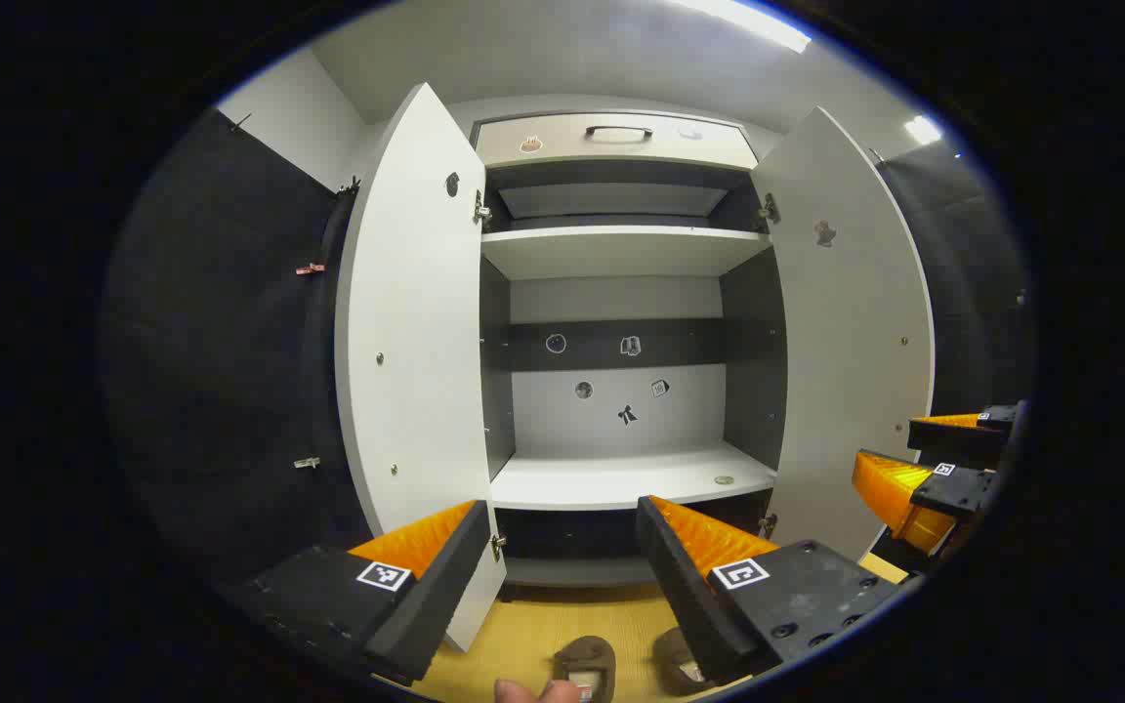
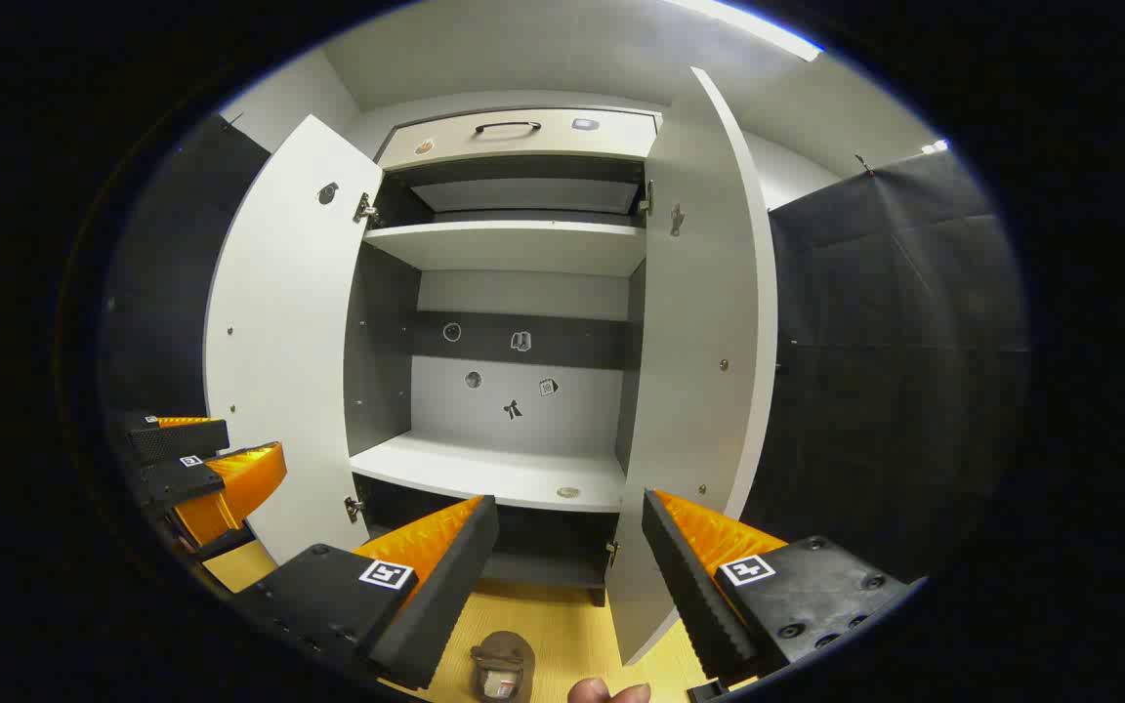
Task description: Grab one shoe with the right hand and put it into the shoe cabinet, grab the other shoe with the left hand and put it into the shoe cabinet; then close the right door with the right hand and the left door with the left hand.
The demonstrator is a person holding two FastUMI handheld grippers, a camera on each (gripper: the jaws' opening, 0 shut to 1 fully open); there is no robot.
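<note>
Cabinet doors open, shelves bare; both shoes on floor; left gripper and right gripper wide, holding nothing.

We see both views evenly bright, lit by ceiling strip lights that glare white at the top edge. The cabinet stays sharp at centre; its doors bow with fisheye distortion. Recesses under its shelves fall into shadow, and the rims darken.
</note>
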